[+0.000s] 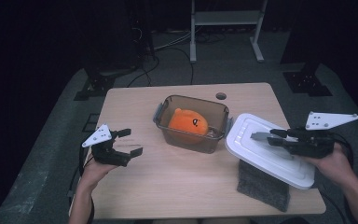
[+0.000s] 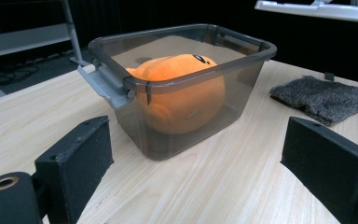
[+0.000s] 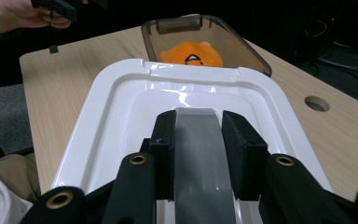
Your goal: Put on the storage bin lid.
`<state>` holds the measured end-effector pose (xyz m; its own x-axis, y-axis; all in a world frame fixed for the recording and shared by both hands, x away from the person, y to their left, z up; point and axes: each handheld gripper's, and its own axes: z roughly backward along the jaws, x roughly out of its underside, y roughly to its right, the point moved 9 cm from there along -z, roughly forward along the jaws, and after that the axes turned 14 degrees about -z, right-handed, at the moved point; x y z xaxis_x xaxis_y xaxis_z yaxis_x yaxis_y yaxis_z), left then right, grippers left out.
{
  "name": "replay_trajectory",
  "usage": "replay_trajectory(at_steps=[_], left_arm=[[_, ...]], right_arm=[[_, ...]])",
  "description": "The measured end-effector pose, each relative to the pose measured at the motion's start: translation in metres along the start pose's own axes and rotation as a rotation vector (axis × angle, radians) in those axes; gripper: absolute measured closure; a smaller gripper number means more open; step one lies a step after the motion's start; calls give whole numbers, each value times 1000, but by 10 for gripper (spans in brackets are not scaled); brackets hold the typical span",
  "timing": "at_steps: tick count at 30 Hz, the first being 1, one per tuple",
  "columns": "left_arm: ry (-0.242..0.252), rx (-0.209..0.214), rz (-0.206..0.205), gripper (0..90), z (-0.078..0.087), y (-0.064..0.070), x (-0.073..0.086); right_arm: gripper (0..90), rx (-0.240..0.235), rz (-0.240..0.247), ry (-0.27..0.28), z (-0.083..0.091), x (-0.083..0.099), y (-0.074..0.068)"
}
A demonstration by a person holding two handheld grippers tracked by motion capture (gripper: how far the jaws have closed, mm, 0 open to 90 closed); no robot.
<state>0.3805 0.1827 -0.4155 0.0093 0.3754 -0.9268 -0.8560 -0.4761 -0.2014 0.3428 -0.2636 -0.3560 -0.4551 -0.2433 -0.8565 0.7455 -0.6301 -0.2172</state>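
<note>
**Lid held beside open bin, plush inside**

Wooden table [image 1: 177, 182] is carrying everything; a round cable hole [image 1: 221, 96] is sitting near its far edge.

Smoky clear bin [image 1: 192, 122] is standing at the table's centre, open on top, grey latch handles [image 2: 103, 85] hanging at its ends. From the left gripper view it is sitting upright, just ahead of the jaws.

White lid [image 1: 265, 148] is hovering tilted to the right of the bin, its near-bin edge almost touching the bin's rim, its far side raised over the cloth. The right gripper view is showing the lid's grey centre handle [image 3: 200, 154] running between the jaws.

Grey cloth [image 1: 262, 185] is lying flat on the table's near right, under the lid's edge.

Orange plush toy [image 1: 188, 122] is resting inside the bin, dark face marking upward.

Right gripper [image 1: 279, 136] is clamping the lid's handle, jaws pressed against both sides of it.

Left gripper [image 1: 129, 141] is hovering left of the bin, jaws spread wide, nothing between them.
</note>
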Motion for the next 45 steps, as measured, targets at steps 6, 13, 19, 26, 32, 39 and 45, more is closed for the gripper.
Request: replay_trajectory(at_steps=[6, 13, 19, 26, 32, 39, 45], left_arm=[[3, 2, 3, 78, -1, 0, 0], [7, 0, 7, 78, 1, -1, -1], [5, -1, 7, 78, 1, -1, 0], [2, 2, 0, 78, 1, 0, -1], [1, 3, 4, 78, 0, 0, 1], [-9, 17, 8, 78, -4, 3, 3], [4, 17, -3, 78, -2, 4, -2]], right_arm=[[655, -33, 25, 2, -10, -21, -9], [655, -59, 42, -1, -25, -38, -14], [656, -73, 58, -11, -39, -50, -17], [655, -91, 74, -15, -56, -66, -20], [655, -107, 90, -16, -73, -81, -22], [655, -129, 106, -9, -91, -97, -24], [656, -135, 114, -16, -105, -104, -22]])
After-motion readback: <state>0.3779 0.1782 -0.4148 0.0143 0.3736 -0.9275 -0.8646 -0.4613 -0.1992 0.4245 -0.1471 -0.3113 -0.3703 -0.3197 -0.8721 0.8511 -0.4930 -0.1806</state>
